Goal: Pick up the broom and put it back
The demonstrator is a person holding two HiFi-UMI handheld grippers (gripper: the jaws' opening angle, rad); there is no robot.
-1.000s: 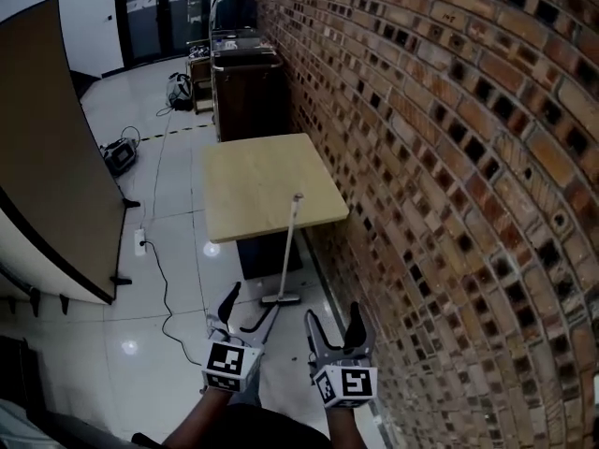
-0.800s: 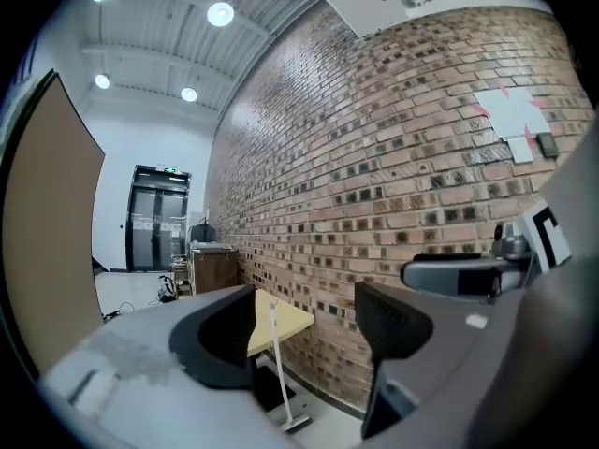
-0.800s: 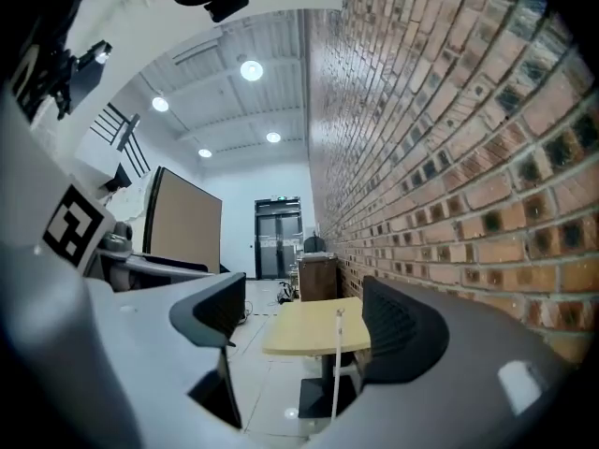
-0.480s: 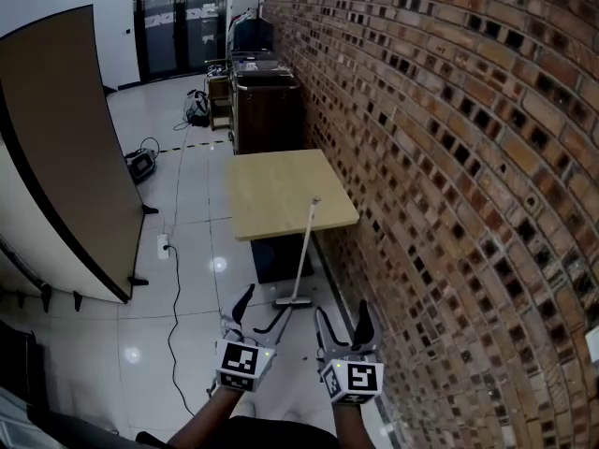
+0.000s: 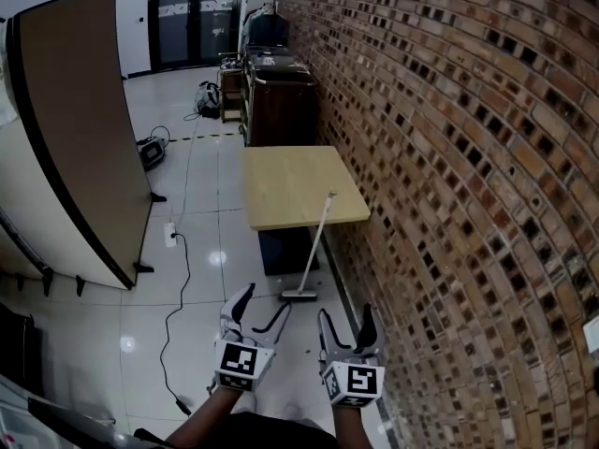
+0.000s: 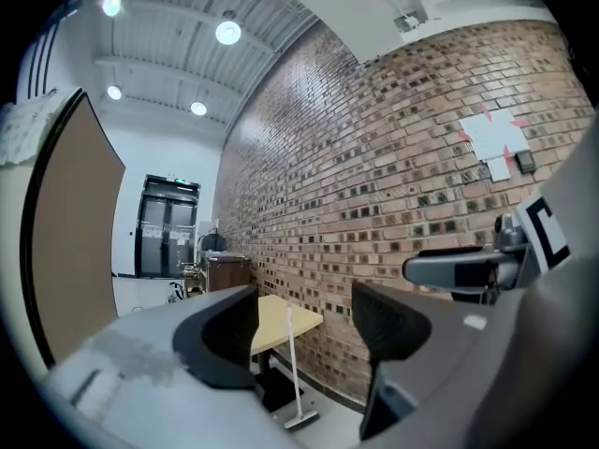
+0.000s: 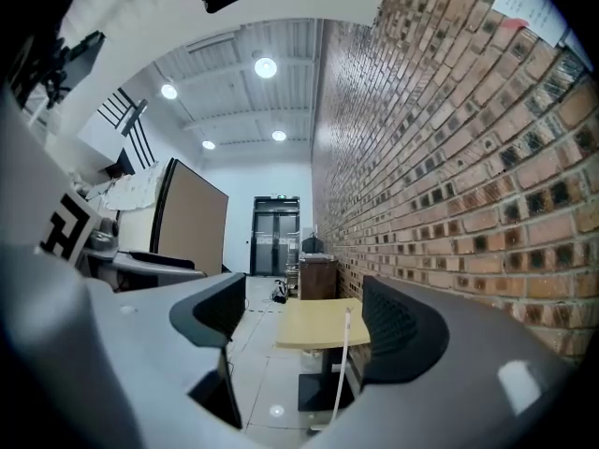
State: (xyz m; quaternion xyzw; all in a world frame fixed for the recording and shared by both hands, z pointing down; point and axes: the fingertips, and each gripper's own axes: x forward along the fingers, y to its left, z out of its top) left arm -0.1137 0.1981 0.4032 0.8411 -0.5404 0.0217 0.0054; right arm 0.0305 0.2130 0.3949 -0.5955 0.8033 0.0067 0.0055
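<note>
A broom (image 5: 315,249) with a pale handle leans against the front edge of a light wooden table (image 5: 290,181), its head on the floor. It also shows between the jaws in the left gripper view as the broom (image 6: 292,368) and in the right gripper view as the broom (image 7: 341,363). My left gripper (image 5: 261,311) and right gripper (image 5: 345,327) are held side by side low in the head view, short of the broom. Both stand open with nothing between the fingers.
A brick wall (image 5: 449,157) runs along the right. A large brown panel (image 5: 80,129) stands at the left, with a cable (image 5: 181,288) trailing over the tiled floor. A dark cabinet (image 5: 279,106) stands behind the table, with bags and gear further back.
Both grippers have moved forward along the wall toward the table and broom, still open. The view has shifted so the table and broom sit slightly further right.
</note>
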